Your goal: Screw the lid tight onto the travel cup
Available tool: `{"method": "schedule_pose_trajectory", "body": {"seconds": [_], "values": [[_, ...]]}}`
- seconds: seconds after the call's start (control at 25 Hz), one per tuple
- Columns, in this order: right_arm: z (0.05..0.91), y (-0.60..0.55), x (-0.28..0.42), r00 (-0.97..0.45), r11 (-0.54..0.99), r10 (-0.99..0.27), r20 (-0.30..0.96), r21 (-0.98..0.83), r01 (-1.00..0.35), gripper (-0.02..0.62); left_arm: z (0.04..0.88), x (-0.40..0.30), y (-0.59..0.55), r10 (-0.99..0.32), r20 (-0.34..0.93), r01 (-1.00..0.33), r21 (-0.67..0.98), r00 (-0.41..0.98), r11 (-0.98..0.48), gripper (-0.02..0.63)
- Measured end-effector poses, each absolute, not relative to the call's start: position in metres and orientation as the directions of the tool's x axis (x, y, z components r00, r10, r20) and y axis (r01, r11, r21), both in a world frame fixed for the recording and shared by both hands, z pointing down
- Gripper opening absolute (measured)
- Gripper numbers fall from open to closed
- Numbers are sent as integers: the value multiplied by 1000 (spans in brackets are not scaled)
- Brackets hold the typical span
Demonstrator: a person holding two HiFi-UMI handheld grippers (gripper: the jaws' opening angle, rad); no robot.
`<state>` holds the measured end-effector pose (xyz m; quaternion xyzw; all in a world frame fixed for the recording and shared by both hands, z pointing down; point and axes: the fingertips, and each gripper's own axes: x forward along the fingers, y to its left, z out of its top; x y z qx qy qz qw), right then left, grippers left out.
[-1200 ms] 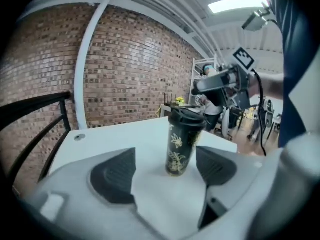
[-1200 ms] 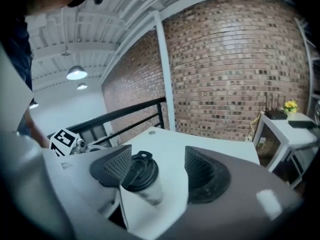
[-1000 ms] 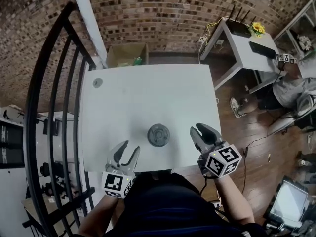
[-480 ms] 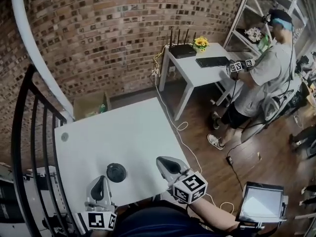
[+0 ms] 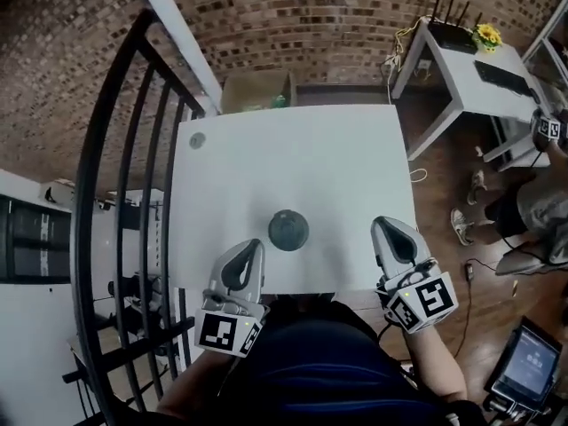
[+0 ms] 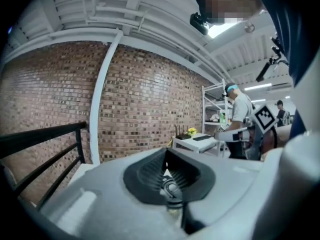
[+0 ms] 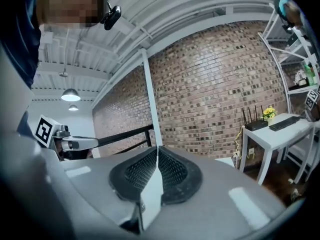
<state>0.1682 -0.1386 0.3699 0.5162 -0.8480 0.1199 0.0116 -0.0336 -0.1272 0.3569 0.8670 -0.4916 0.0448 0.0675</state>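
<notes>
A: As the white rectangular surface [image 5: 293,162] is viewed from above, where is the dark round travel cup [image 5: 288,230] found?

B: It is stood upright near the surface's near edge, roughly midway across, with its round dark top turned up. Whether the lid is screwed tight cannot be told.

A: How is the left claw [image 5: 251,248] held?

B: It is clenched on nothing, with its ribbed pads [image 6: 147,174] pressed together. It is kept just left of the cup, apart from it, over the near edge.

A: And the right claw [image 5: 387,229]?

B: It is likewise clenched and empty, and is set well to the right of the cup, near the surface's right edge.

A: What else is noted?

B: A small grey round disc [image 5: 197,139] is laid at the far left corner. A black metal railing [image 5: 115,167] is seen to the left, and a brown cardboard box [image 5: 256,90] is set against the red brick wall [image 5: 311,16] beyond.
</notes>
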Motion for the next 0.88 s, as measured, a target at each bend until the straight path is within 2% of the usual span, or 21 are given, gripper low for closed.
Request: {"method": "schedule_pose_trajectory", "body": {"seconds": [0.32, 0.88], "values": [[357, -152, 136, -454, 441, -882, 123, -122, -889, 18, 354, -79, -125, -865, 118, -873, 63, 488, -484, 6], [362, -142, 131, -406, 401, -904, 137, -63, -914, 17, 366, -87, -126, -832, 130, -842, 72, 539, -534, 6]]}}
